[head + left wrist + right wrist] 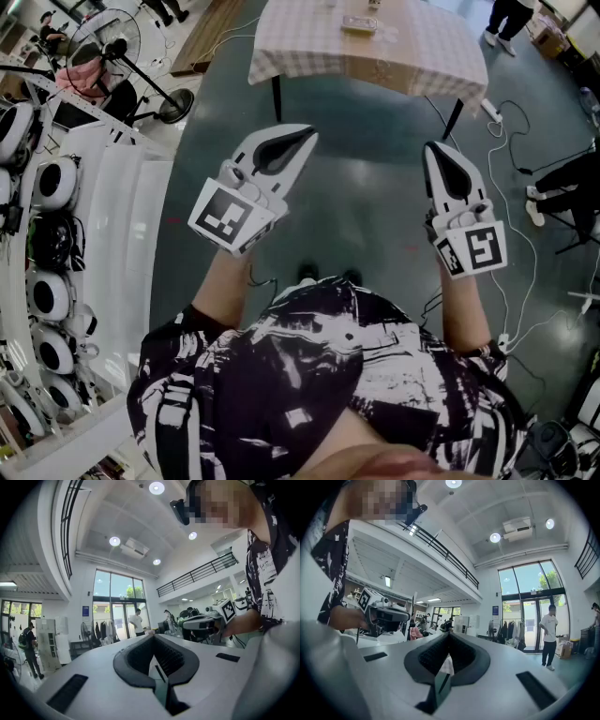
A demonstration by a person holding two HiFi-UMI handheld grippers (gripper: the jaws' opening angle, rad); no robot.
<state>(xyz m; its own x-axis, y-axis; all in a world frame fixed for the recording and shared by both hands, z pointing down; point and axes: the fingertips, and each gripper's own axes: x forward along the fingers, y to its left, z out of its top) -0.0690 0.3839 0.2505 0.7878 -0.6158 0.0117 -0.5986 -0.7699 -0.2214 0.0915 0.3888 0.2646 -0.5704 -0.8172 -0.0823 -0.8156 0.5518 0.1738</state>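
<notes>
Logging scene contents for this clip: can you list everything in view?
table: one, pale checked cloth, ahead on the dark floor
small device: one, pale, on the table
floor fan: one, black, far left
round units: several, white and black, on the white rack at left
cables: several, floor at right
bystander: one, white shirt, near the glass doors
left gripper: white, jaws together, in the air
right gripper: white, jaws together, in the air

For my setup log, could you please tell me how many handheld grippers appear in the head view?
2. The left gripper is left of centre, the right gripper right of centre; none seems hidden.
</notes>
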